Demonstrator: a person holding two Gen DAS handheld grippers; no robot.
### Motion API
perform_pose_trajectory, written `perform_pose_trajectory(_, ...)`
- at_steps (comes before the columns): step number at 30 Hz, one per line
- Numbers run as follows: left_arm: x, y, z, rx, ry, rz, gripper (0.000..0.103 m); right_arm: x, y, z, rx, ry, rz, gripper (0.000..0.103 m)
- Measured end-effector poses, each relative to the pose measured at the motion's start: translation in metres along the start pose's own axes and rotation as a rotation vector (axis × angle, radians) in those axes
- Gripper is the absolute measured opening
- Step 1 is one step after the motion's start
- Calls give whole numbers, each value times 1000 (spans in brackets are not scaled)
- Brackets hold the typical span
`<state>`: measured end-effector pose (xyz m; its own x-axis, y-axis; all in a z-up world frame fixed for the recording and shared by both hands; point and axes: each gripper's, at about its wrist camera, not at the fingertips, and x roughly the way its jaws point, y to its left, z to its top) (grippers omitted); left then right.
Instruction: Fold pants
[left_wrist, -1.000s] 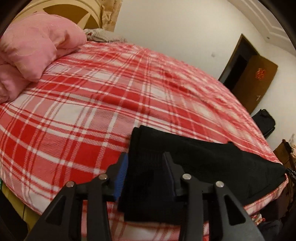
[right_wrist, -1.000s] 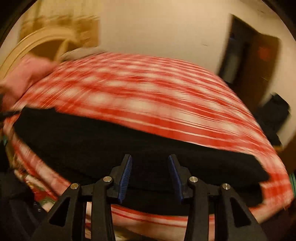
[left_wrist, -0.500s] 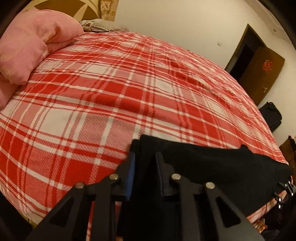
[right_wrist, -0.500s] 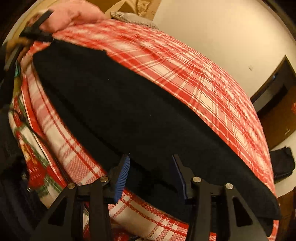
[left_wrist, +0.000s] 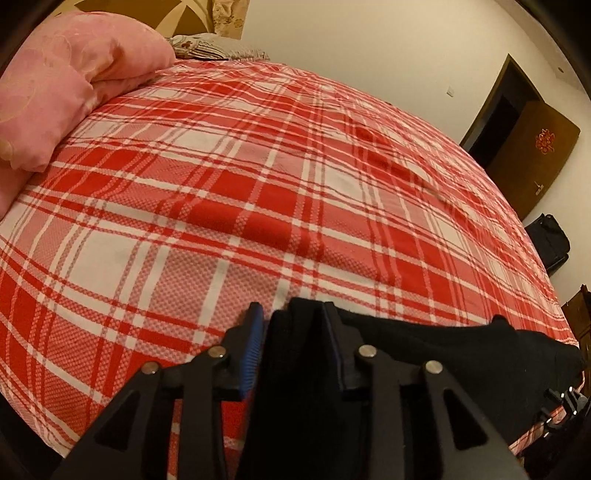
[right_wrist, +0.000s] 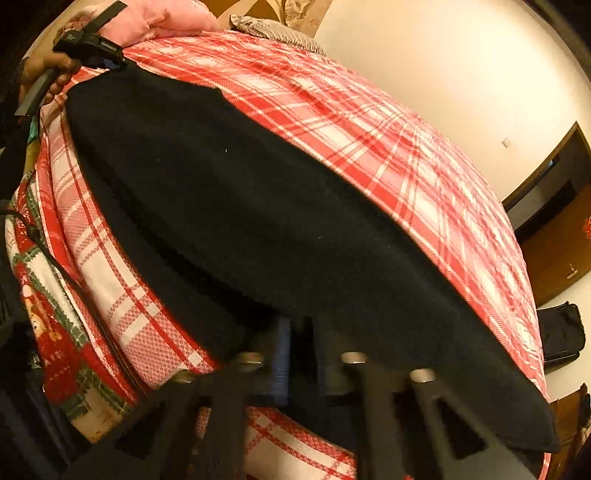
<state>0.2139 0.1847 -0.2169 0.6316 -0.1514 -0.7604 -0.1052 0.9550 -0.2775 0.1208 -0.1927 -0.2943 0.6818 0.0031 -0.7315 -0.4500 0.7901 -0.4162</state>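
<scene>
The black pants (right_wrist: 258, 206) lie stretched along the near edge of the bed. In the left wrist view my left gripper (left_wrist: 293, 332) is shut on one end of the pants (left_wrist: 443, 354), with black cloth pinched between its blue pads. It also shows in the right wrist view (right_wrist: 92, 51) at the pants' far corner. My right gripper (right_wrist: 301, 350) is shut on the near edge of the pants, its fingers blurred and partly under the cloth.
A red and white plaid bedsheet (left_wrist: 258, 177) covers the bed. A pink quilt (left_wrist: 62, 81) lies at the head end on the left. A brown door (left_wrist: 532, 155) and a black bag (left_wrist: 548, 240) stand beyond the bed on the right.
Both grippers have closed on the pants: the left first, the right in the last half second. The left gripper has moved forward over the sheet with its end of the cloth.
</scene>
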Motion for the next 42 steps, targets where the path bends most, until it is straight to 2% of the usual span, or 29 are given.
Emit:
perform_pose_trajectory(2, 2, -2, 2, 4, 2, 8, 36, -9, 0, -1, 1, -8, 14, 4)
perform_pose_trajectory(6, 4, -3, 5, 13, 7, 17, 36, -24, -1, -6, 29, -17, 42, 3)
perform_pose_trajectory(13, 5, -5, 5, 21, 4, 31, 36, -1, 17, -19, -8, 54, 51, 3)
perform_pose_trajectory(21, 4, -4, 4, 16, -8, 23, 36, -31, 3, -13, 53, -5, 81, 3)
perform_pose_trajectory(26, 5, -5, 5, 15, -6, 23, 36, -9, 16, -21, 3, 61, 69, 3)
perform_pose_trajectory(30, 3, -4, 6, 18, 1, 17, 37, -8, 14, -18, 2, 61, 73, 3)
perform_pose_trajectory(32, -5, -2, 8, 18, -6, 16, 40, -10, 10, -17, 16, 59, 89, 4)
perform_pose_trajectory(34, -17, -1, 8, 23, -35, 20, 48, -10, 7, -18, 19, 57, 100, 5)
perform_pose_trajectory(37, -39, 0, 6, 27, -86, 9, 60, -13, 2, -18, 39, 41, 112, 12)
perform_pose_trajectory(38, -45, 1, 4, 27, -95, 8, 61, -14, 0, -19, 52, 37, 121, 19)
perform_pose_trajectory(39, -49, 0, 3, 28, -98, 5, 61, -16, -1, -19, 65, 31, 130, 33)
perform_pose_trajectory(41, -53, -2, -1, 42, -90, -20, 61, -20, -5, -19, 90, 13, 140, 50)
perform_pose_trajectory(42, -52, -4, -2, 55, -80, -30, 61, -22, -7, -19, 96, 4, 141, 50)
